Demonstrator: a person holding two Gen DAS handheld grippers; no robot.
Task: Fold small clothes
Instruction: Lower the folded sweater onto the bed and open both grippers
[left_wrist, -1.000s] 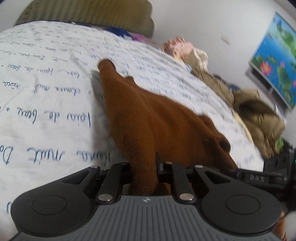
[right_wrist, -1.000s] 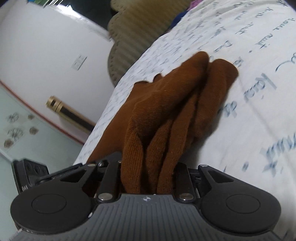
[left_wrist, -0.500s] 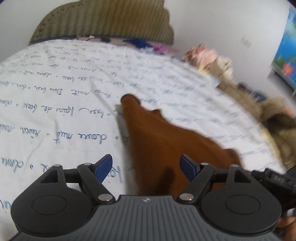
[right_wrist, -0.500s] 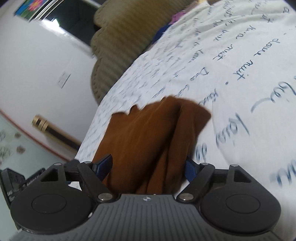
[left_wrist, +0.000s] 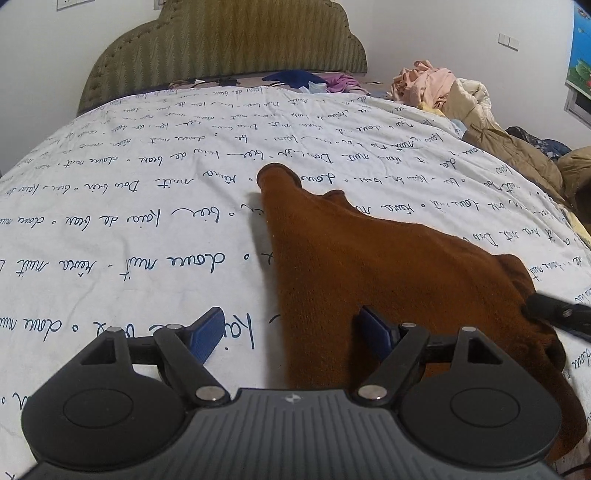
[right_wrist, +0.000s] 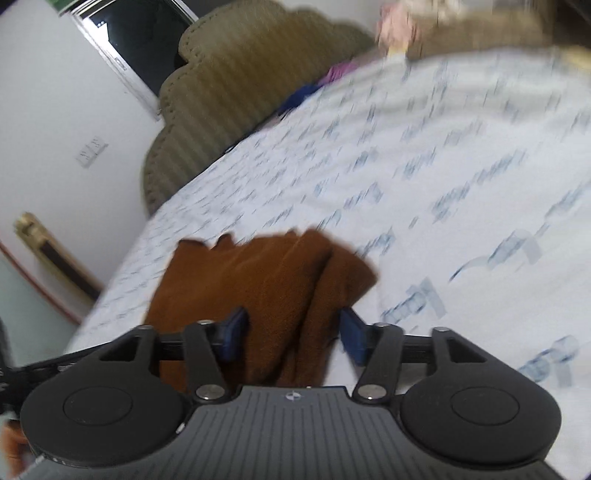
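Your bed (left_wrist: 129, 229) filled most of both views, covered by a white sheet printed with dark blue cursive script. At its far end stood the olive, ribbed, scalloped headboard (left_wrist: 225, 48). Along the bed's far right edge lay a pile of loose clothes (left_wrist: 439, 88) in pink, cream and tan, well apart from the piece you were working on.

The brown knit garment (left_wrist: 369, 266) lay flat on the sheet, near the bed's near edge. In the left wrist view it narrowed to a rounded tip pointing toward the headboard and widened toward you, running under the right side of the gripper body.

Your left gripper (left_wrist: 291, 334) hovered over the garment's near left edge with its 2 blue-padded fingers (left_wrist: 205, 334) spread wide, holding nothing; 1 finger was over bare sheet, the other over the brown knit.

Your right gripper (right_wrist: 291, 334) was also spread apart, its blue pads on either side of a bunched fold of the garment (right_wrist: 266, 284) without pinching it. That view was motion-blurred, so I could not tell whether the pads touched the cloth.
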